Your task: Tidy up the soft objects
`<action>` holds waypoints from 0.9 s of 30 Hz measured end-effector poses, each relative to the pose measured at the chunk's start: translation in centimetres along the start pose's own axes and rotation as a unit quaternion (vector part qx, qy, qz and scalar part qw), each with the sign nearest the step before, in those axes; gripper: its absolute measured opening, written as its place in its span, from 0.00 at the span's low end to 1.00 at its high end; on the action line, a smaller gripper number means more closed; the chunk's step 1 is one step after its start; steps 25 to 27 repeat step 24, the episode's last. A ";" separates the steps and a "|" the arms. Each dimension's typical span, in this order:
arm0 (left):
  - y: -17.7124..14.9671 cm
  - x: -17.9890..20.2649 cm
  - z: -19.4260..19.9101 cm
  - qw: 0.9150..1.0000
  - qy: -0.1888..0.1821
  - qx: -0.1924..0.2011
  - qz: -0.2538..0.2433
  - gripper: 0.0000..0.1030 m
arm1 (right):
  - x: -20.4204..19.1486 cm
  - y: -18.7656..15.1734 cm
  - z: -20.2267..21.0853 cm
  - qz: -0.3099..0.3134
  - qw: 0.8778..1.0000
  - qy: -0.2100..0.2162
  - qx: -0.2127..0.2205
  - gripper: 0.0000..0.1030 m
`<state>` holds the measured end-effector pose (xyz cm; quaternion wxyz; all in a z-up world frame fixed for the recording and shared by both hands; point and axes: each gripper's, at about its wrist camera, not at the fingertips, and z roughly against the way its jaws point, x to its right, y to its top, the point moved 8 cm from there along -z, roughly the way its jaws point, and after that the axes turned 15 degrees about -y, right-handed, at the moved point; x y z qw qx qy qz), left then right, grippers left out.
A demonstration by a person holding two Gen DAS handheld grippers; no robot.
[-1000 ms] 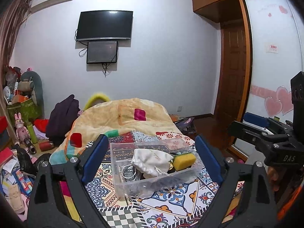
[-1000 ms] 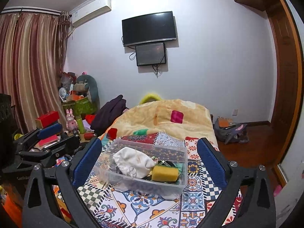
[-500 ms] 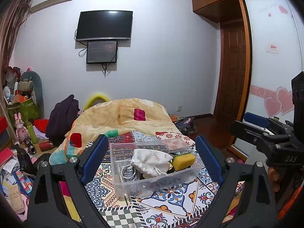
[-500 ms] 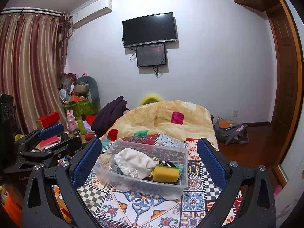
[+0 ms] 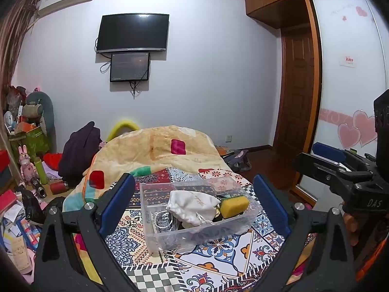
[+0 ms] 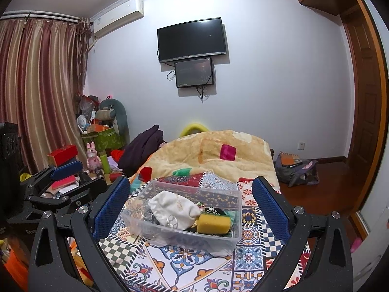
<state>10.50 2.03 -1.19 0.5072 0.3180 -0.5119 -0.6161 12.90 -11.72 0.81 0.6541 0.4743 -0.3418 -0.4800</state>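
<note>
A clear plastic bin (image 5: 155,233) (image 6: 233,196) stands on a patterned cloth on the bed. In it lie a white cloth pouch (image 5: 189,205) (image 6: 173,206), a yellow sponge (image 5: 235,205) (image 6: 213,223) and some dark and shiny small items. My left gripper (image 5: 194,193) is open and empty, held before the bin with its blue pads on either side. My right gripper (image 6: 188,196) is open and empty, likewise before the bin. Each gripper also shows at the other view's edge: the right one (image 5: 340,165), the left one (image 6: 58,180).
A patchwork blanket (image 5: 170,146) covers the bed behind the bin. Clutter of boxes, toys and bottles (image 6: 92,150) lies on the left floor. A dark garment (image 5: 80,148) lies beside the bed. A bag (image 6: 296,170) sits on the wooden floor at right. Wardrobe door (image 5: 347,97) at right.
Almost nothing differs; both grippers stay open before the bin, with only a slight drift of the views.
</note>
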 end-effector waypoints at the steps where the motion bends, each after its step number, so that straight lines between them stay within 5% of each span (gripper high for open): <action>1: 0.0 0.0 0.0 1.000 0.000 -0.001 0.001 0.97 | 0.0 0.0 0.0 0.000 1.000 0.000 0.001 1.00; 27: -0.1 -0.2 -0.3 1.000 0.000 -0.001 0.004 1.00 | 0.0 -0.9 -0.9 0.007 1.000 -0.009 -0.017 1.00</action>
